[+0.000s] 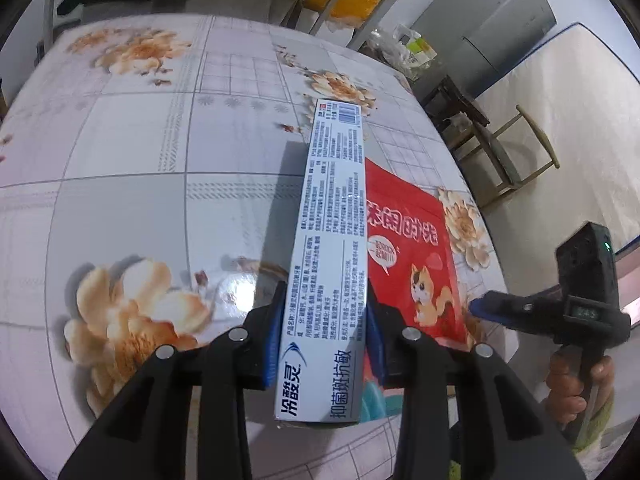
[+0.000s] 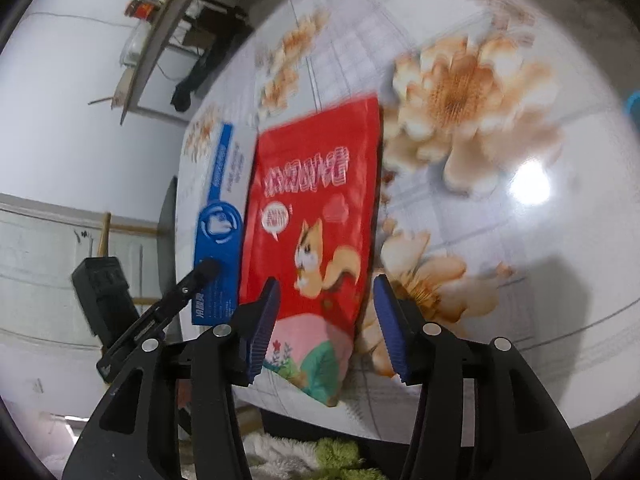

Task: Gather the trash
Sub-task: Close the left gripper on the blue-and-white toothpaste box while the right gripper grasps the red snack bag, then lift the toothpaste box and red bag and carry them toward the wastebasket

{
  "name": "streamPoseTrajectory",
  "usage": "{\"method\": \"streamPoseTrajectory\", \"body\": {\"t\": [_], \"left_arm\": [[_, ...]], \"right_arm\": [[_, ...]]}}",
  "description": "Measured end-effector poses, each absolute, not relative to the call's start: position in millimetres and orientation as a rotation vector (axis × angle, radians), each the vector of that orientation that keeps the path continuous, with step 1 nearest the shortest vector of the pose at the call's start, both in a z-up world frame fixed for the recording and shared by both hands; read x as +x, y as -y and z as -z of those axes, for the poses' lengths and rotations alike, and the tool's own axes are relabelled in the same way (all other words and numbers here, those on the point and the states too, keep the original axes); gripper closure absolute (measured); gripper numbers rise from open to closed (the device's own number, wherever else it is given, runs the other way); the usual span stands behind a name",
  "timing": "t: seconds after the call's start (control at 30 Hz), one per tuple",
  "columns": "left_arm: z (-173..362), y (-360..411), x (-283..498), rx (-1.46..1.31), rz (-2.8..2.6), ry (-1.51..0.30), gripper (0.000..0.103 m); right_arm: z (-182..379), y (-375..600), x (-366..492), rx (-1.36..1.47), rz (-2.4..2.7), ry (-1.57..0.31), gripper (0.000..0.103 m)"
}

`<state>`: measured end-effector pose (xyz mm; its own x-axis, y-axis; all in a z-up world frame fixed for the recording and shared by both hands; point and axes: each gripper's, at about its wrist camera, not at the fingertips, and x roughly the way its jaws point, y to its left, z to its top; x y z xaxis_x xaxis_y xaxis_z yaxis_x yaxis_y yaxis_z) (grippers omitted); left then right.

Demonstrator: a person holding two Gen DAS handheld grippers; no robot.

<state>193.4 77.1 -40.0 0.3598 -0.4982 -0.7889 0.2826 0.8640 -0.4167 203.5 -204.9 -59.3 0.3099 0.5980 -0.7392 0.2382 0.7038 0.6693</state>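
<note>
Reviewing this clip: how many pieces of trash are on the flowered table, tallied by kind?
Toothpaste box, blue and white, between the left gripper fingers: 1
Red snack bag with a squirrel picture, lying flat beside the box, in front of the right gripper: 1
Total: 2

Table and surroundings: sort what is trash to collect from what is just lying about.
Trash to collect:
- toothpaste box, between the left hand-held gripper's pads
- red snack bag, flat beside the box

Lying about:
- wooden chair
- grey cabinet
- orange bag on the shelf
</note>
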Motion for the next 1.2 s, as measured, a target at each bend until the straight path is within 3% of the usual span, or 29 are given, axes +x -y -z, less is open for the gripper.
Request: {"method": "streamPoseTrajectory", "body": {"t": [0.43,0.5,0.67,0.77,0.93,1.2], "left_arm": [[37.8,-49.9,172.6,-0.015,0.437,-0.986,0.069],[37.9,-47.8,172.7,-0.007,0.435,-0.983,0.069],[37.5,-47.4,171.6,-0.014,0.435,-0.986,0.069],[37.3,-48.2,171.6,-0.022,0.436,-0.989,0.069],[36.5,-54.2,172.5,-0.051,0.44,-0.998,0.07],[35.2,-57.5,173.0,-0.035,0.43,-1.036,0.069]], "right_arm": [[85.2,188.4,229.3,0.979,-0.458,-1.265,0.058],[81.1,188.3,230.5,0.939,-0.43,-1.251,0.063],[79.9,188.2,232.8,0.908,-0.382,-1.239,0.09],[80.1,190.4,228.7,0.921,-0.382,-1.225,0.097],[66.3,198.0,219.2,0.863,-0.36,-1.18,0.103],[55.2,218.9,209.8,0.824,-0.267,-1.118,0.103]]}}
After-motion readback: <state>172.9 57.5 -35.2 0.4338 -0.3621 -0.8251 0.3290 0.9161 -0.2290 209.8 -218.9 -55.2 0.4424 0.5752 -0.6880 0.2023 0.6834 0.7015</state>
